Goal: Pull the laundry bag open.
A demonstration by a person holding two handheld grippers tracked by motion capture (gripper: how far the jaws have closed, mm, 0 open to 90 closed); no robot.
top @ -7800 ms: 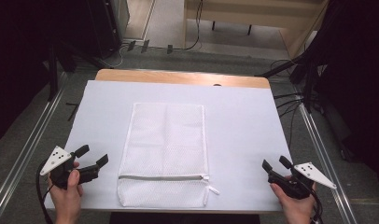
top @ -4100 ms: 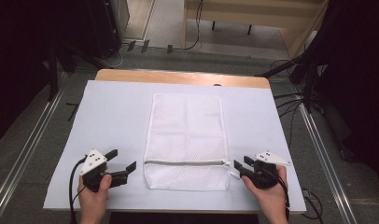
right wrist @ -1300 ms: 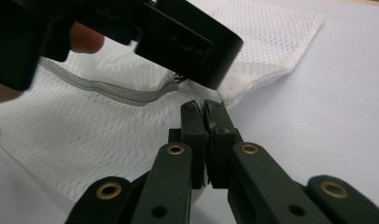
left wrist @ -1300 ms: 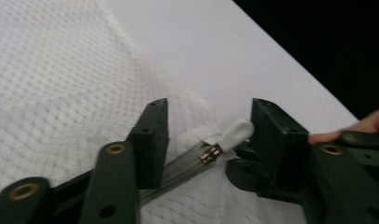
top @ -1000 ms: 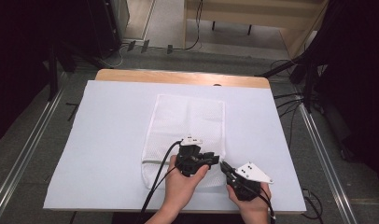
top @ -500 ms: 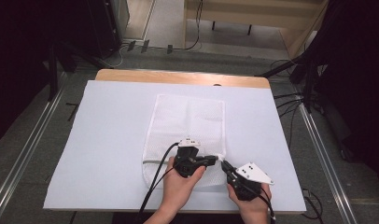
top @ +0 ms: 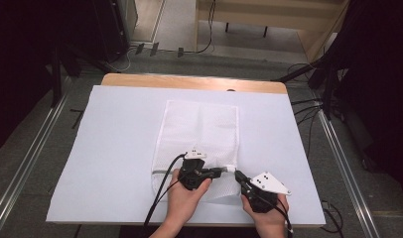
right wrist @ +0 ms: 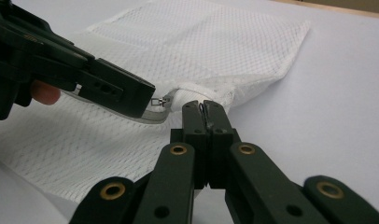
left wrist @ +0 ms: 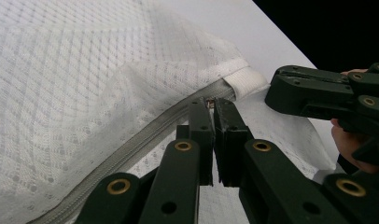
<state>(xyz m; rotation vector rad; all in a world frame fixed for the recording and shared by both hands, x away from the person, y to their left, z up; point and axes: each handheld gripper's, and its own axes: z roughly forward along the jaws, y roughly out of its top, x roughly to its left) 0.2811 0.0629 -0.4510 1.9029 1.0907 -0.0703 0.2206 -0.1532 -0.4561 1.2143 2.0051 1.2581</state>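
White mesh bag [top: 199, 134] lengthwise, zipper [left wrist: 131, 149] nearest.

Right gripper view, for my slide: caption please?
Right claw shut on mesh bag corner; left claw pinches zipper pull.

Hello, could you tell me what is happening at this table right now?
A person is working on a white mesh laundry bag lying on the white-covered table, a gripper in each hand. The left gripper is shut on the zipper pull near the end of the zipper. The right gripper is shut on the bag's fabric by that corner, seemingly steadying it.
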